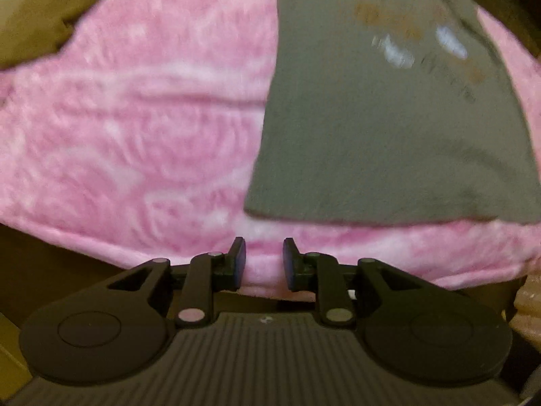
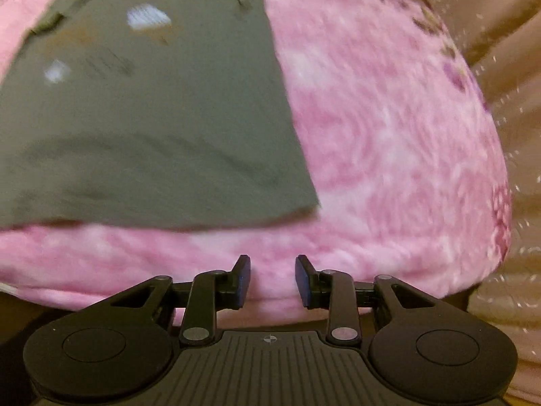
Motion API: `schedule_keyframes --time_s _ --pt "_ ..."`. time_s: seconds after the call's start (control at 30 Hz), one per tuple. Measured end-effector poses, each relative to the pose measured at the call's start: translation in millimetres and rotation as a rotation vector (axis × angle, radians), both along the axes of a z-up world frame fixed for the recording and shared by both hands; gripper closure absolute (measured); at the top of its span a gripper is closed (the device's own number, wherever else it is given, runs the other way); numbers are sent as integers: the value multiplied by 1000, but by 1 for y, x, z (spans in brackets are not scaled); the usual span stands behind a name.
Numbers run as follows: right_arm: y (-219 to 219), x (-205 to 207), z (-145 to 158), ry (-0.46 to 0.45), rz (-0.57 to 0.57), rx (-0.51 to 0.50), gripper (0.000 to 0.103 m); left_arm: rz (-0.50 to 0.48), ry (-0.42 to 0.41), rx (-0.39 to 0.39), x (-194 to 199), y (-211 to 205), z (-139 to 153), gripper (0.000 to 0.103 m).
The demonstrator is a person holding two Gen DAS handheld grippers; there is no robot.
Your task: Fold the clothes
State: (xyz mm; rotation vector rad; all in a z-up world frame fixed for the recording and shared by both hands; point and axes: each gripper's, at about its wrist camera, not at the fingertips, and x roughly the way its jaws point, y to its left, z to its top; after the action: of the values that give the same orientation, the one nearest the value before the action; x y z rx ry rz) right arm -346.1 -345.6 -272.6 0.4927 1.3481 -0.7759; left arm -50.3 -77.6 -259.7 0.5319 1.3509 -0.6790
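Left wrist: shirt (image 1: 389, 128) hem near tool (image 1: 263, 264) — apart.

1. You see both views dim and warm-tinted, without glare.
2. Motion blur smears the shirt (image 1: 389, 128) print and the pink blanket (image 1: 135, 118); the right view blurs more.
3. Fisheye distortion bows the blanket edges; corners darken.
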Motion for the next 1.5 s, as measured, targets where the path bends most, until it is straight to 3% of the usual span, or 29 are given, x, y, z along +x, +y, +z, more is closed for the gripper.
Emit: schedule_keyframes --time_s 0.03,0.1,0.23,0.33,0.47,1.07,1.5 --pt "3 8 14 -28 26 -19 13 -5 -18 -13 1 -4 15 83" --pt "10 25 43 -89 97 -64 12 -19 -60 -41 4 -15 44 72" --pt "9 41 93 -218 106 -18 12 -36 -147 -81 4 -32 92 67" --pt "4 44 122 -312 80 30 12 -33 -173 -102 -3 -38 112 62" --pt "1 41 155 -344 99 21 12 -46 -192 -109 -24 -42 126 61" --pt "-5 -49 165 -339 204 -10 12 -20 -284 -161 -146 -53 170 57" --pt "-9 -61 166 -350 253 11 12 10 -314 -152 -172 -48 181 53"
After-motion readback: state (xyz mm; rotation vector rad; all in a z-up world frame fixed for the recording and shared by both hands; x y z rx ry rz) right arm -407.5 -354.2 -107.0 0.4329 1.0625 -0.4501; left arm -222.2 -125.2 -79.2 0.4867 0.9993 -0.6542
